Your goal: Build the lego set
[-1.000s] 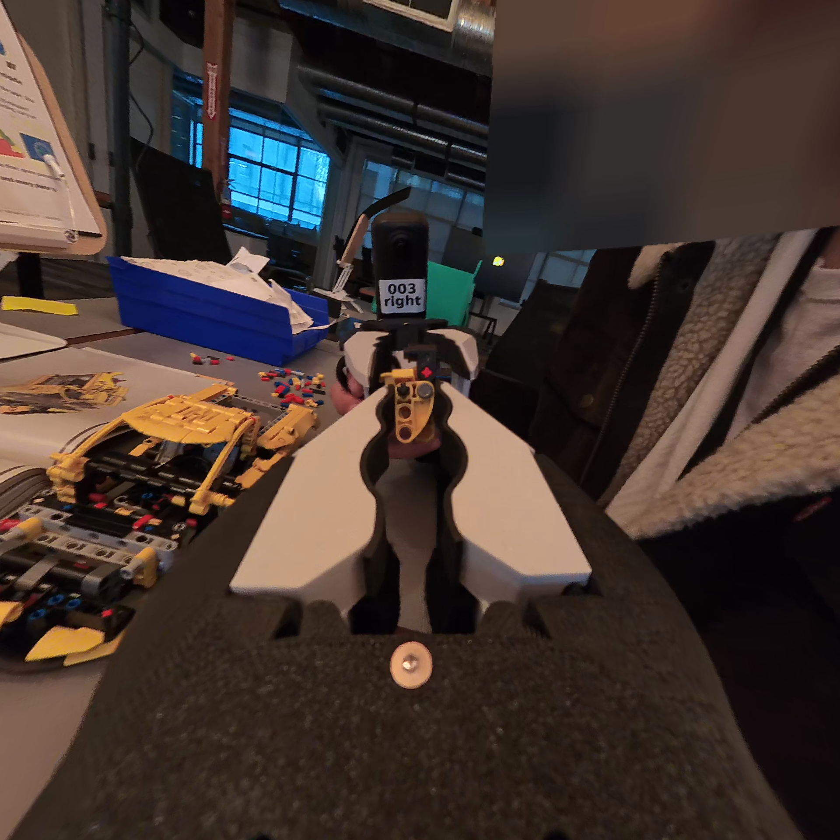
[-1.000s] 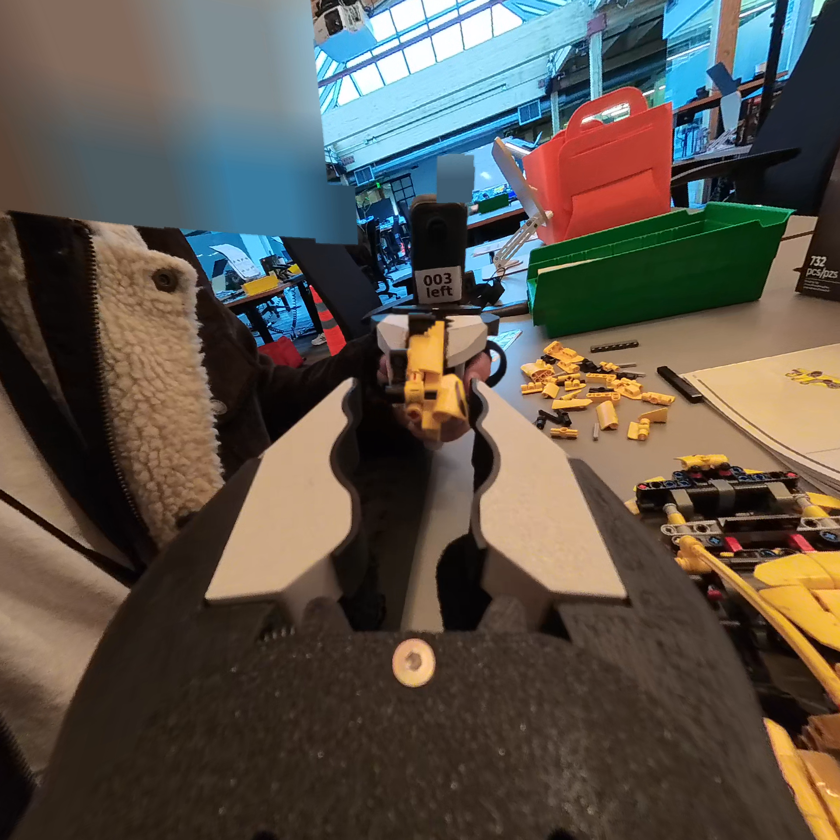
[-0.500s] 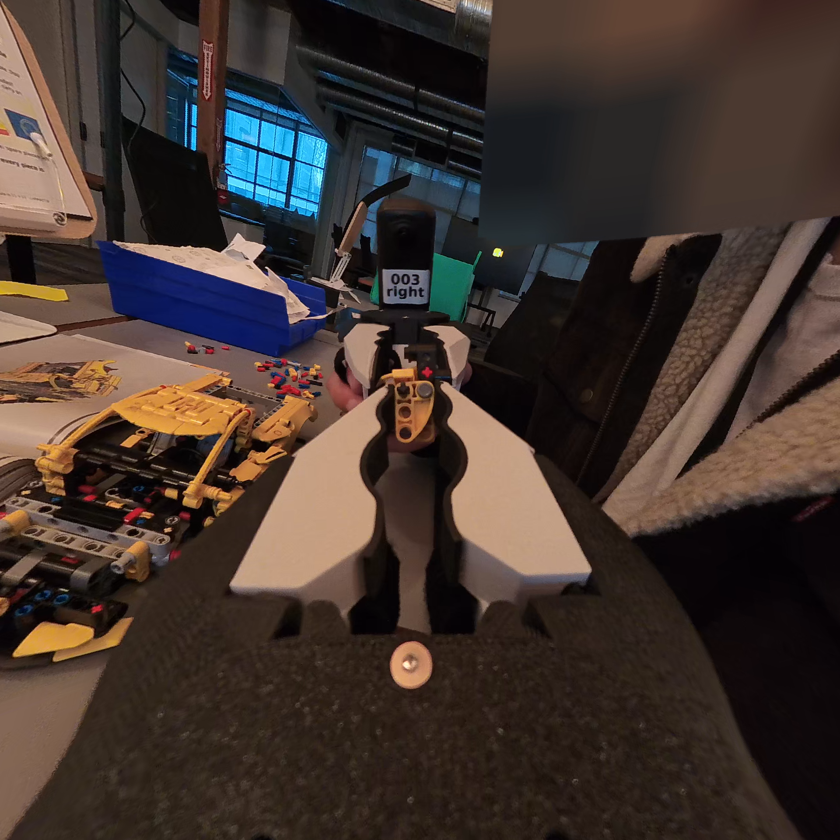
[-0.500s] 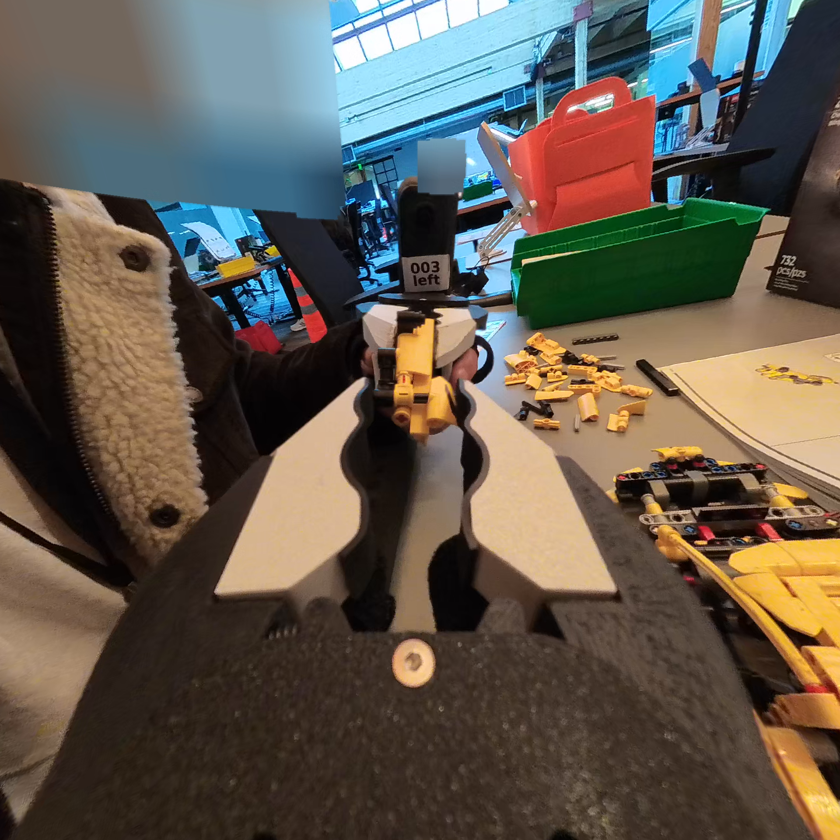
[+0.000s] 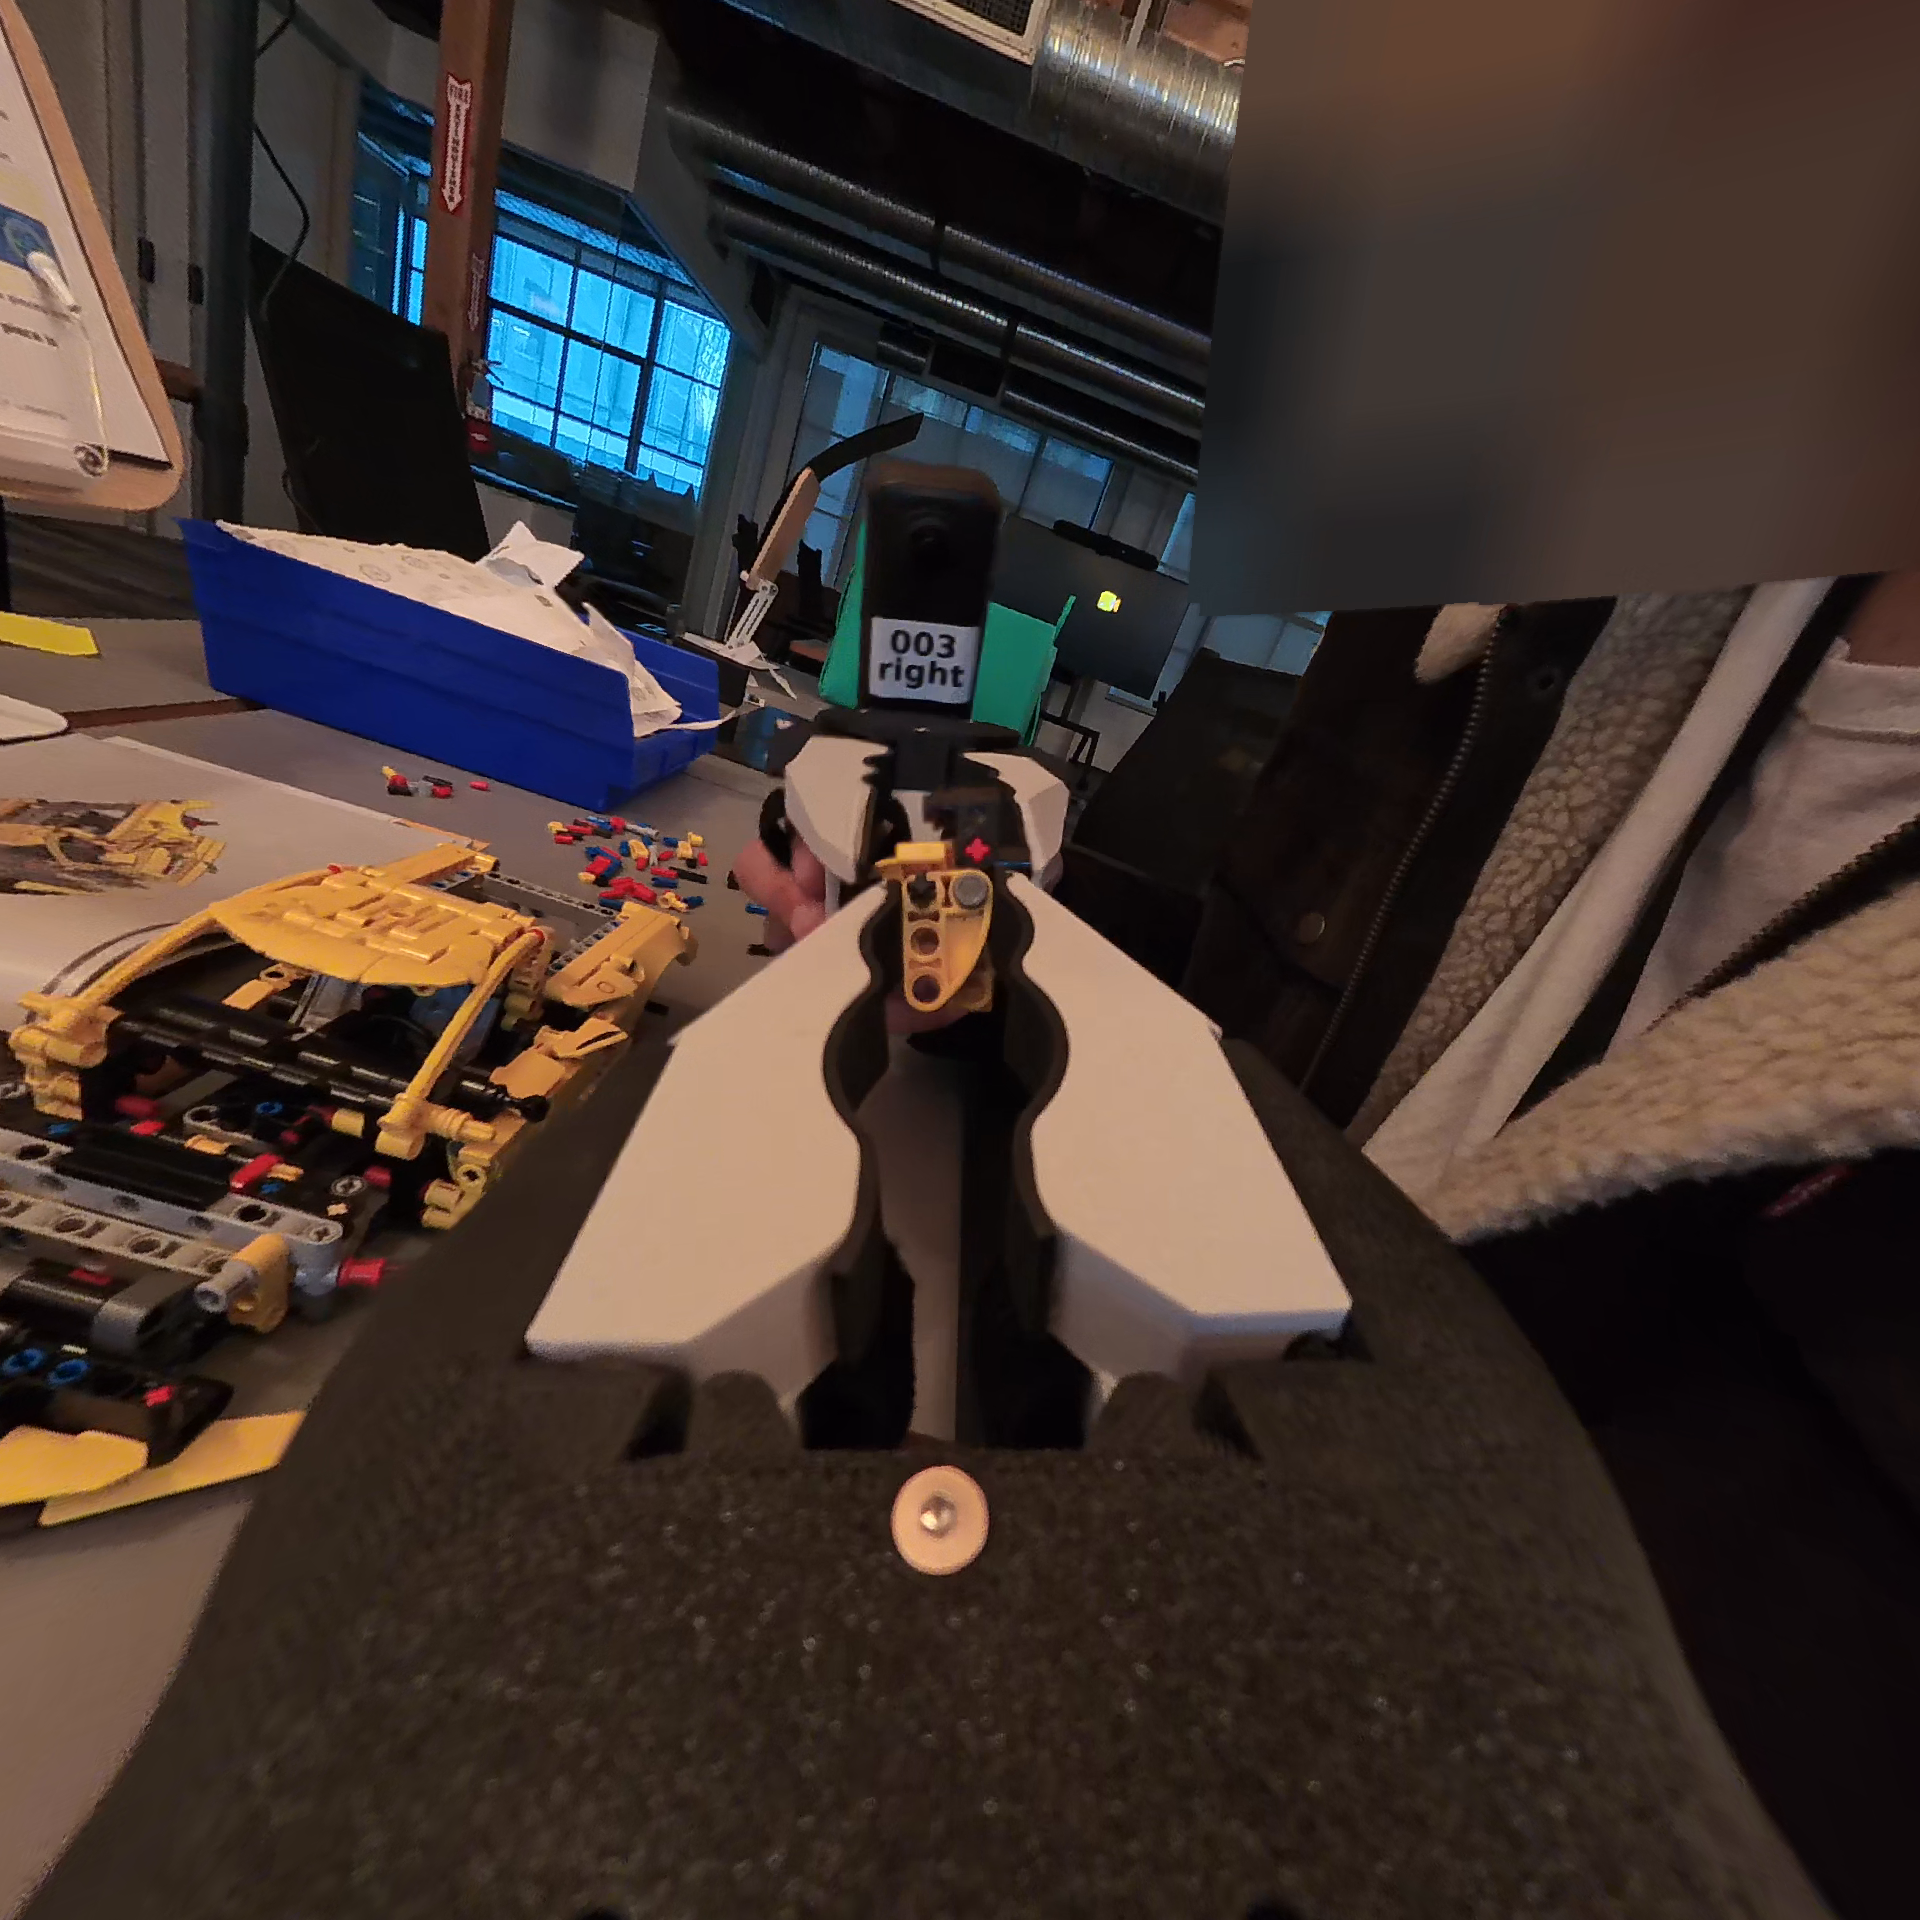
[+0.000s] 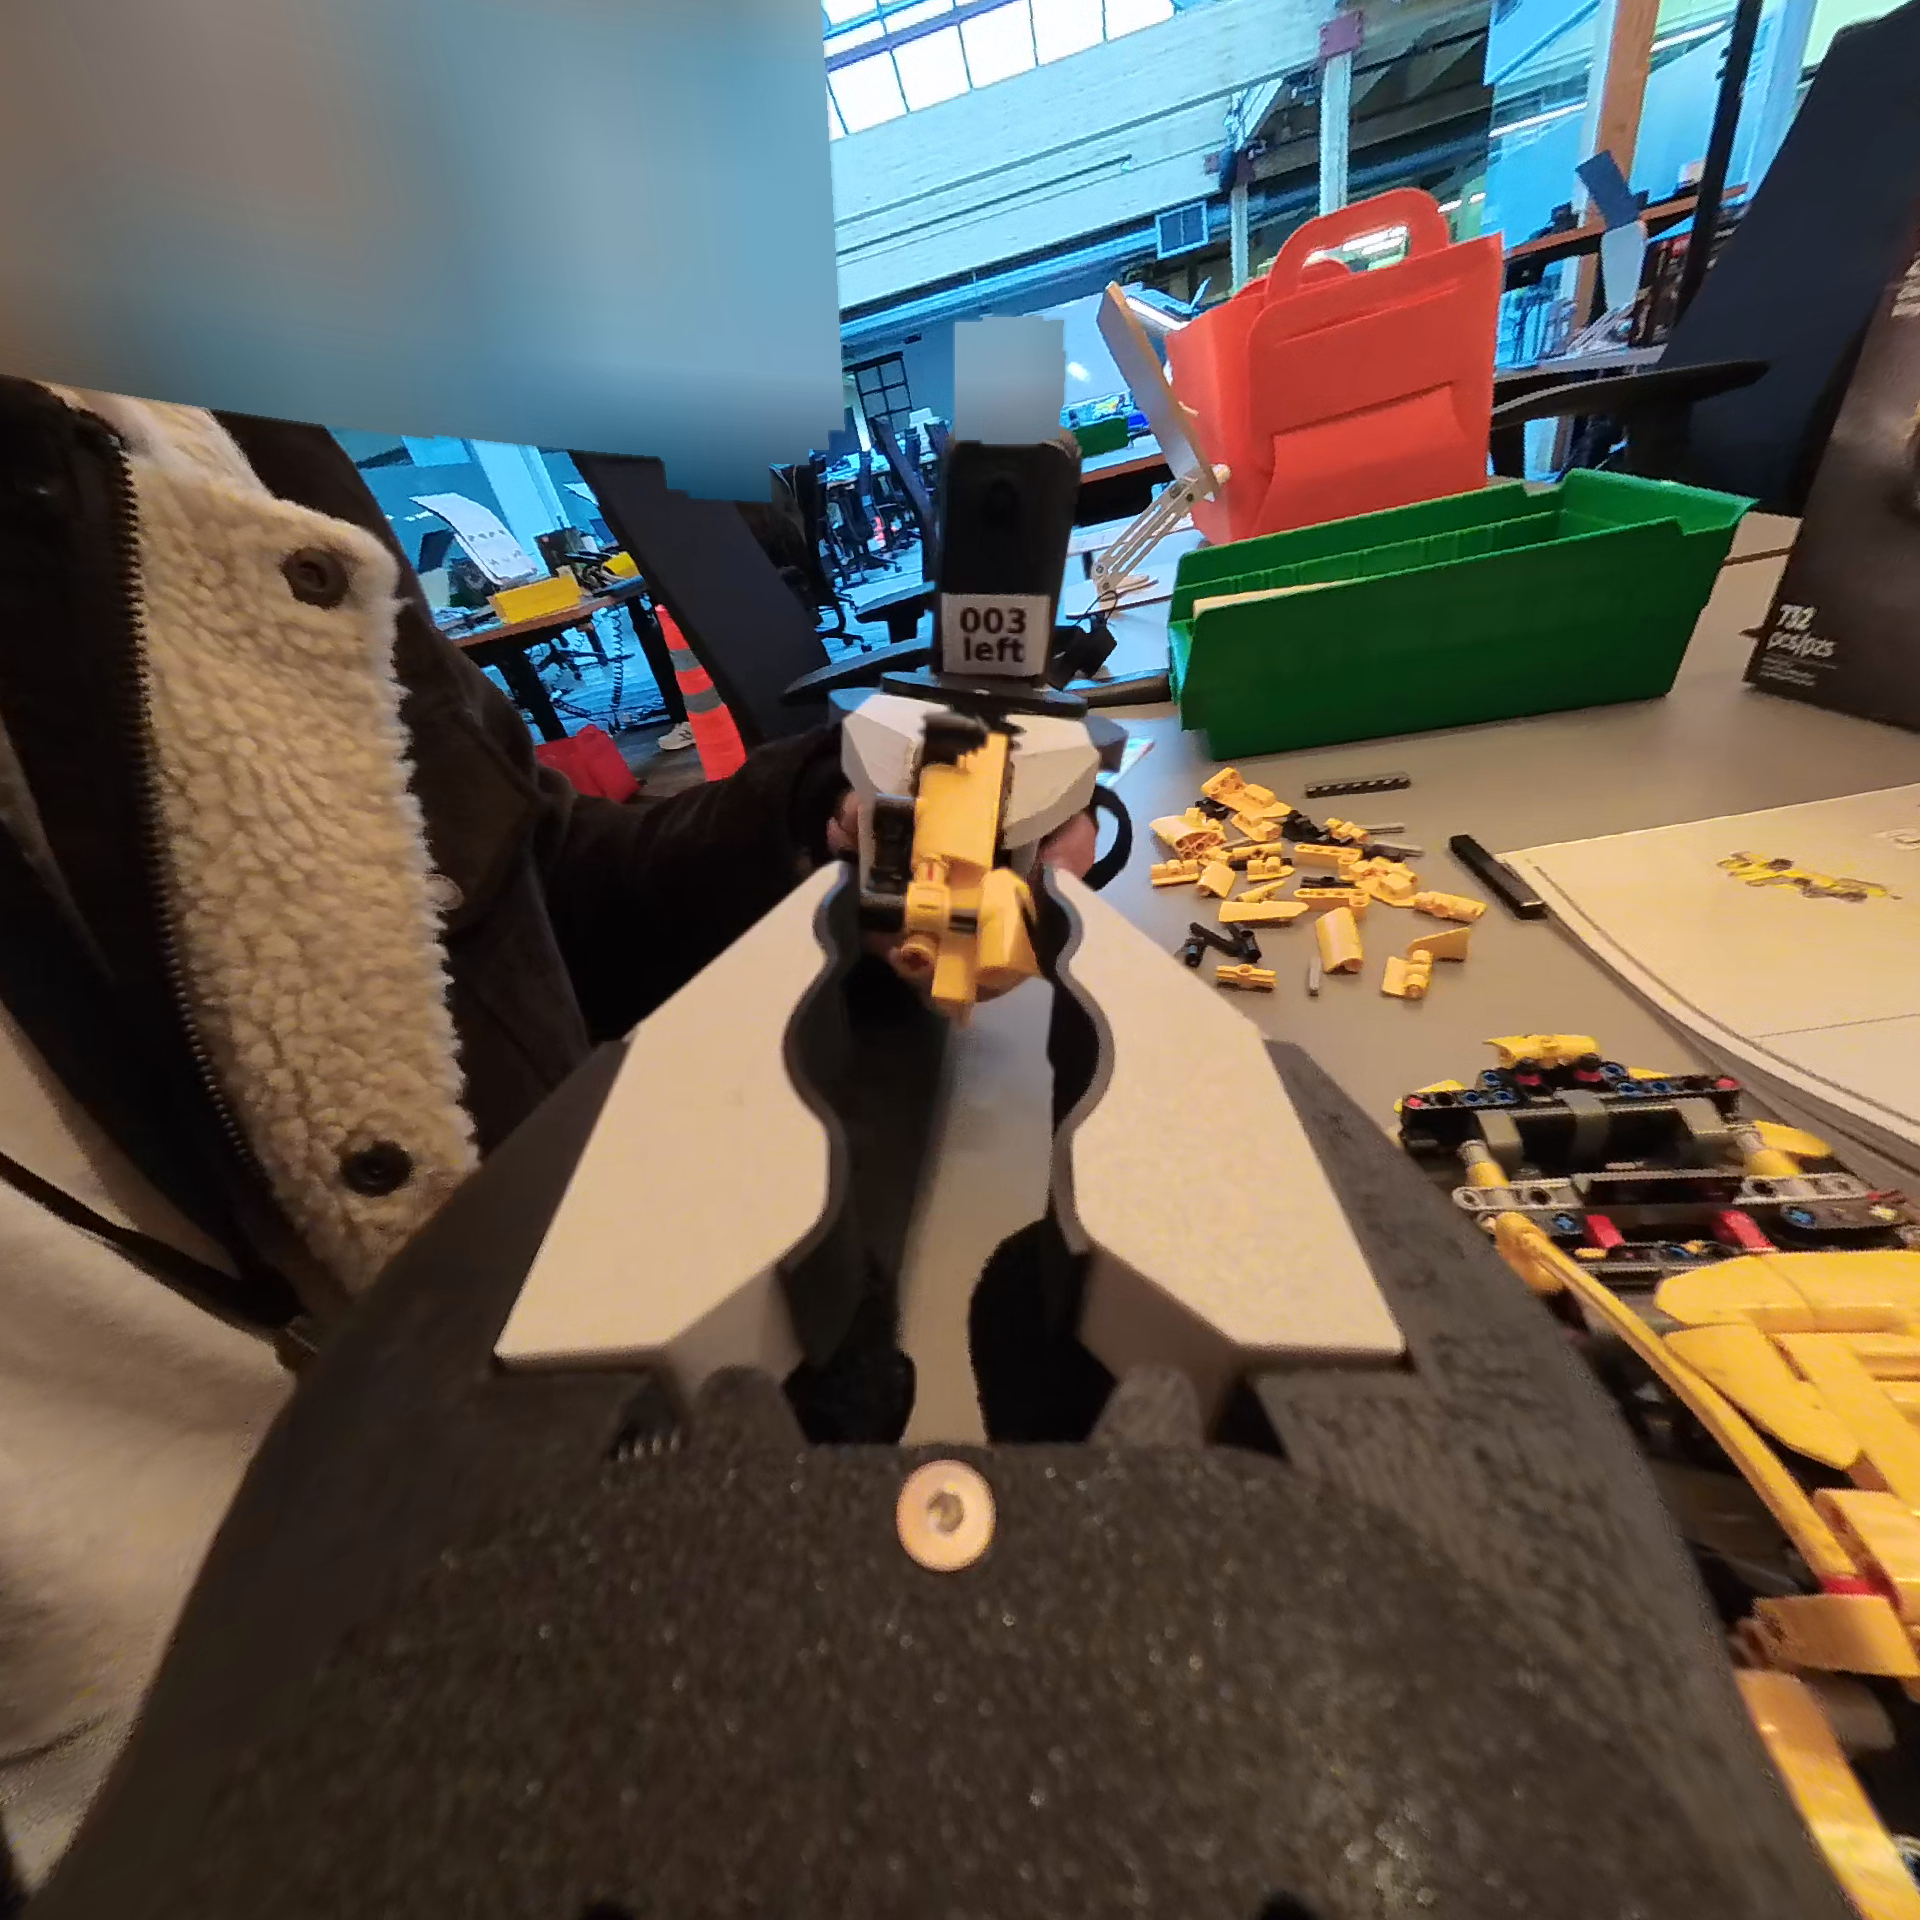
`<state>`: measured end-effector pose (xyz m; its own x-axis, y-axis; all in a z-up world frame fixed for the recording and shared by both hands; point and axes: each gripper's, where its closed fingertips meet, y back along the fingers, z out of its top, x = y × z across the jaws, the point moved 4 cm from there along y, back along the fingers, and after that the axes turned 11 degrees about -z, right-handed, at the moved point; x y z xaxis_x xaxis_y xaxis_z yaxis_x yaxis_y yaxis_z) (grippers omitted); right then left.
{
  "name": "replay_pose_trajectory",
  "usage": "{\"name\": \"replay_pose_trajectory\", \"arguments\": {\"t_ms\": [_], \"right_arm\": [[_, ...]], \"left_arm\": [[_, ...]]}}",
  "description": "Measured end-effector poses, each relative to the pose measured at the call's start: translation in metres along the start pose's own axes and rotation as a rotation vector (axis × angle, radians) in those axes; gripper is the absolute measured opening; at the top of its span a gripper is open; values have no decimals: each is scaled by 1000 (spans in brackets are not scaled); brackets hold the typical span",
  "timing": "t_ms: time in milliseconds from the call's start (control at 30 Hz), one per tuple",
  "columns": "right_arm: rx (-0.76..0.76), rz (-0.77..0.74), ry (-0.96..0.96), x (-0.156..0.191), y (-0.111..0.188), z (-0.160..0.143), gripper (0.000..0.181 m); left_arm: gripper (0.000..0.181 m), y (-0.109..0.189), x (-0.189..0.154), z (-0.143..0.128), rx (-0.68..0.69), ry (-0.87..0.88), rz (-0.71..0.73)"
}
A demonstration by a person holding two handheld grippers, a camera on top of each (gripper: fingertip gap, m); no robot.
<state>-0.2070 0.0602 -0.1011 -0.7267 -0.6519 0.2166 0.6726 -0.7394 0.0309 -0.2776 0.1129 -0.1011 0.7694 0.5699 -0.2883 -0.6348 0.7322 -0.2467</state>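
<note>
Two tongs face each other tip to tip above the near edge of the grey desk [image 6: 1558, 790], and between them you hold one small yellow-and-black lego sub-assembly [image 5: 940, 930]. Your left tongs [image 5: 940, 935] are closed on it: their white fingers [image 5: 790, 1091] pinch its yellow curved beam with round holes, which stands roughly upright, long axis vertical, narrow end down. From the right wrist view the same sub-assembly [image 6: 951, 883] runs lengthwise away from your right tongs [image 6: 945, 914] toward the left ones, tilted a little so its near end dips down. Your right tongs have their grey fingers [image 6: 707, 1164] drawn in around that near end, but you cannot tell from either view whether they truly pinch it or only sit beside it.

On the desk to the side lies the large yellow-and-black lego car chassis [image 5: 291, 1039], flat on its underside, well apart from the held piece. Beyond it lies a scatter of small red, blue and yellow loose pins [image 5: 623, 862], and behind them a blue plastic bin [image 5: 416, 675] holding crumpled paper. In the right view a pile of loose yellow lego parts [image 6: 1309, 883] lies near a green plastic bin [image 6: 1455, 613], with an open white instruction booklet [image 6: 1766, 935] just beside the chassis.
</note>
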Motion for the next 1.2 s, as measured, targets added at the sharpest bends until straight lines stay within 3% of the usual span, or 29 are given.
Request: {"name": "replay_pose_trajectory", "arguments": {"t_ms": [533, 667, 800, 1200], "right_arm": [[19, 7, -44, -3, 0, -1, 33], [44, 10, -74, -5, 2, -3, 49], [52, 25, -102, -5, 1, -4, 38], [62, 60, -60, 0, 3, -5, 35]], "left_arm": [[16, 0, 1, 0, 16, -40, 25], [16, 0, 0, 0, 17, -45, 22], [16, 1, 0, 0, 12, -45, 25], [16, -1, -3, -1, 7, -5, -26]]}}
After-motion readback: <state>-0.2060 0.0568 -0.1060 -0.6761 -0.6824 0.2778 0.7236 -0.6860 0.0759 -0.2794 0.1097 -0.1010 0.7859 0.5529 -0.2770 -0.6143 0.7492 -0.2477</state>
